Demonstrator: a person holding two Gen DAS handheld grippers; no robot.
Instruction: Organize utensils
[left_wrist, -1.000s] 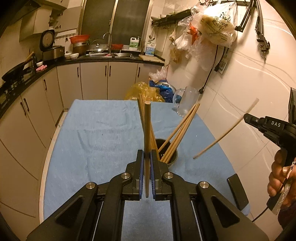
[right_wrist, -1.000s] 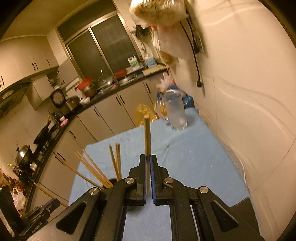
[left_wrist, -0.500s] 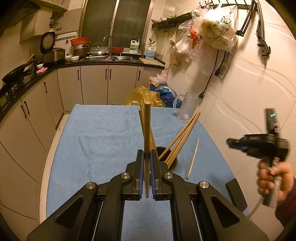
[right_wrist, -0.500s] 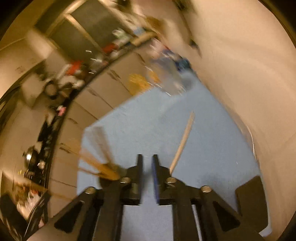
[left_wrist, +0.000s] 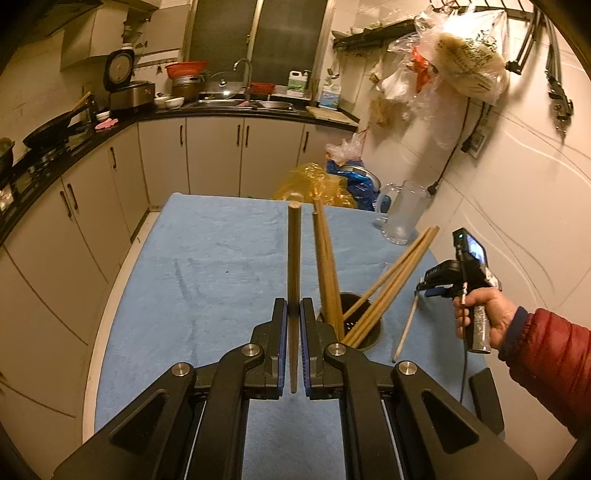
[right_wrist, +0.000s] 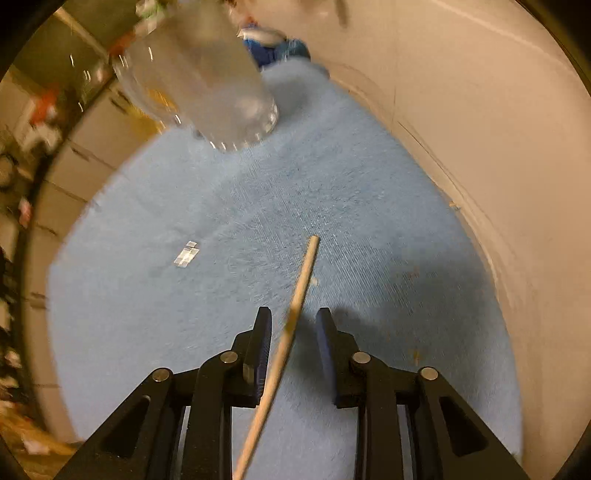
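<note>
My left gripper (left_wrist: 294, 314) is shut on a wooden chopstick (left_wrist: 294, 266) that stands upright between its blue pads. Just right of it a dark round holder (left_wrist: 364, 328) sits on the blue cloth with several chopsticks (left_wrist: 391, 280) leaning out of it. A loose pale chopstick (left_wrist: 405, 326) lies on the cloth right of the holder. My right gripper (right_wrist: 293, 325) is open, low over the cloth, with that loose chopstick (right_wrist: 301, 284) lying between its fingers. The right gripper also shows in the left wrist view (left_wrist: 428, 288), held by a hand in a red sleeve.
A blue cloth (left_wrist: 207, 266) covers the table. A clear glass pitcher (left_wrist: 404, 212) stands at the far right corner and looms close in the right wrist view (right_wrist: 207, 74). The tiled wall (right_wrist: 461, 110) runs along the table's right edge. Kitchen cabinets lie beyond.
My right gripper let go of its chopstick, which fell onto the cloth beside the holder. The right gripper then swung down over it with its jaws open. My left gripper stayed put.
</note>
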